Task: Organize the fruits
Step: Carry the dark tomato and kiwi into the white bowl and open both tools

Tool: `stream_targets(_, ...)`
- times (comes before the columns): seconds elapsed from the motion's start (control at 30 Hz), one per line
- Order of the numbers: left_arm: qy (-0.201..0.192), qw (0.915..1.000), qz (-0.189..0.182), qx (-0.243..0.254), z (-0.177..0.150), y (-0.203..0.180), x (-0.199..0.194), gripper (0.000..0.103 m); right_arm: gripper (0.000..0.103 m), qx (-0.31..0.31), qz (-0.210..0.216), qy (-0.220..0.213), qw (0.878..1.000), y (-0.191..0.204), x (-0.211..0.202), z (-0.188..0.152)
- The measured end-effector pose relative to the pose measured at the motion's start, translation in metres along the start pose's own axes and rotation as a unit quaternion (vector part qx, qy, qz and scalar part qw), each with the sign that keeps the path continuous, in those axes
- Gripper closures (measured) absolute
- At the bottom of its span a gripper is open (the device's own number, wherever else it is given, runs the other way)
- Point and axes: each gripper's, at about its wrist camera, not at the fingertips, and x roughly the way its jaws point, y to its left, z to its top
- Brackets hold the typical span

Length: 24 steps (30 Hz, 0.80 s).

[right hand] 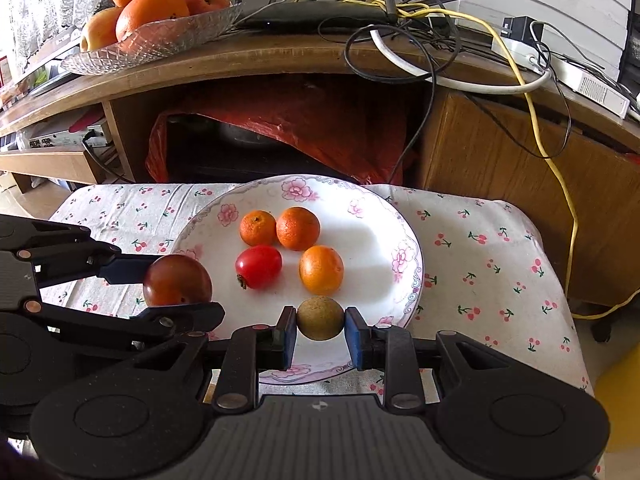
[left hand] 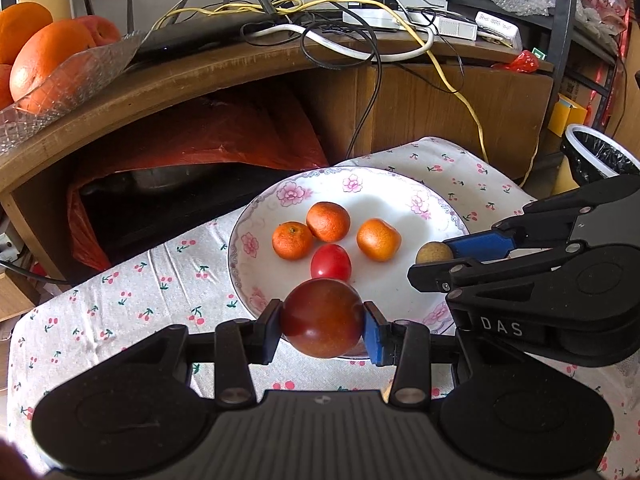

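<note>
A white flowered plate (left hand: pixel 372 192) (right hand: pixel 380 216) on the cherry-print cloth holds three small mandarins (left hand: pixel 328 222) (right hand: pixel 298 228) and a red cherry tomato (left hand: pixel 331 263) (right hand: pixel 259 267). My left gripper (left hand: pixel 322 322) (right hand: pixel 176 286) is shut on a dark red plum-like fruit (left hand: pixel 322 316) (right hand: pixel 177 280) over the plate's near-left rim. My right gripper (right hand: pixel 320 318) (left hand: pixel 434 258) is shut on a small brown-green round fruit (right hand: pixel 320 317) (left hand: pixel 433 253) over the plate's near edge.
A wooden desk (right hand: pixel 280 60) stands behind, with a glass bowl of oranges and apples (right hand: pixel 152 36) (left hand: pixel 52 76), tangled cables (right hand: pixel 420 28) and a router. A red bag (right hand: pixel 280 128) sits in the desk's recess. A lined bin (left hand: pixel 600 156) is at the right.
</note>
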Motion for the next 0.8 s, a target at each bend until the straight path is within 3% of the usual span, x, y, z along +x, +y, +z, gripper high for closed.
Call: stream_targets(0.8,-0.020,0.9998,0.006,-0.002,0.0051,0.0016,-0.0088,0.052,0.070,0.015,-0.008,-0.024,1.000,-0.0061,-0.0057,0.0025)
